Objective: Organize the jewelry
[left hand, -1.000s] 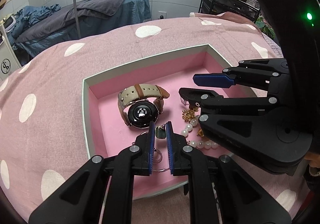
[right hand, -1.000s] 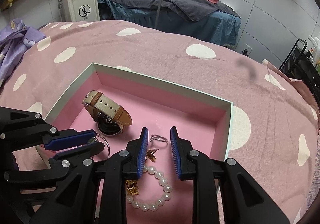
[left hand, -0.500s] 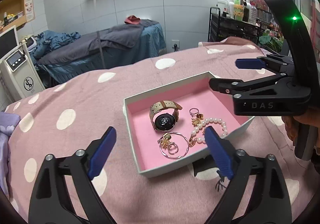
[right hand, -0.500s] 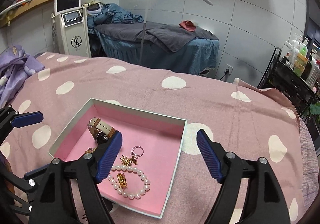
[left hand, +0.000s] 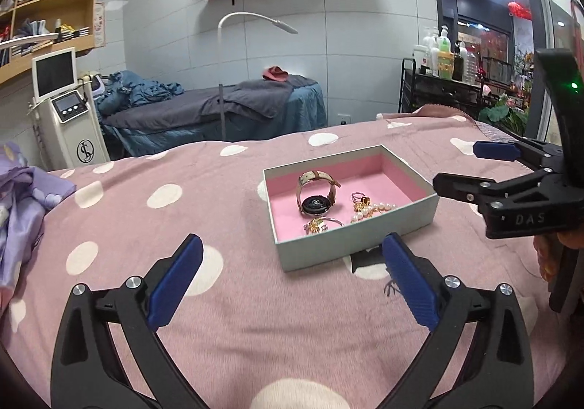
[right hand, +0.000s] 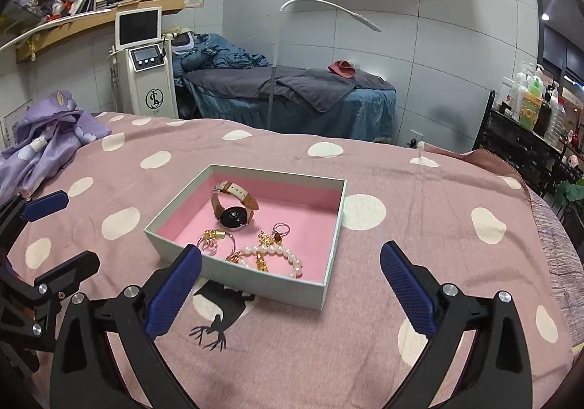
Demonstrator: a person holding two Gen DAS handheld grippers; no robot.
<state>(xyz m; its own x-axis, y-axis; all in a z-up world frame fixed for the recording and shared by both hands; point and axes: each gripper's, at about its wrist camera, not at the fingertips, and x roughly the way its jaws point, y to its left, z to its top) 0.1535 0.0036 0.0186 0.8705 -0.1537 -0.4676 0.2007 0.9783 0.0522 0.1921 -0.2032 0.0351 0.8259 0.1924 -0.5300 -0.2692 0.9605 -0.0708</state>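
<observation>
A pale box with a pink lining (left hand: 408,215) (right hand: 277,286) sits on the pink polka-dot bedspread. Inside lie a watch with a tan strap (left hand: 317,204) (right hand: 233,215), a pearl bracelet (left hand: 379,207) (right hand: 288,255), a ring (right hand: 281,228), a thin bangle (left hand: 334,221) and small gold pieces (right hand: 213,235). My left gripper (left hand: 290,277) is open and empty, held back from the box's near side. My right gripper (right hand: 290,281) is open and empty, also short of the box; it shows in the left wrist view (left hand: 471,168) at the right.
A purple cloth (right hand: 47,139) lies at the bed's left edge. Behind the bed stand a white machine with a screen (right hand: 144,80), a treatment bed with grey covers (right hand: 292,95), a floor lamp (right hand: 328,7) and a black cart with bottles (left hand: 449,80).
Both grippers opened wide and pulled back and up from inside the box. The bangle and gold pieces that my left fingers were over now lie free in the box.
</observation>
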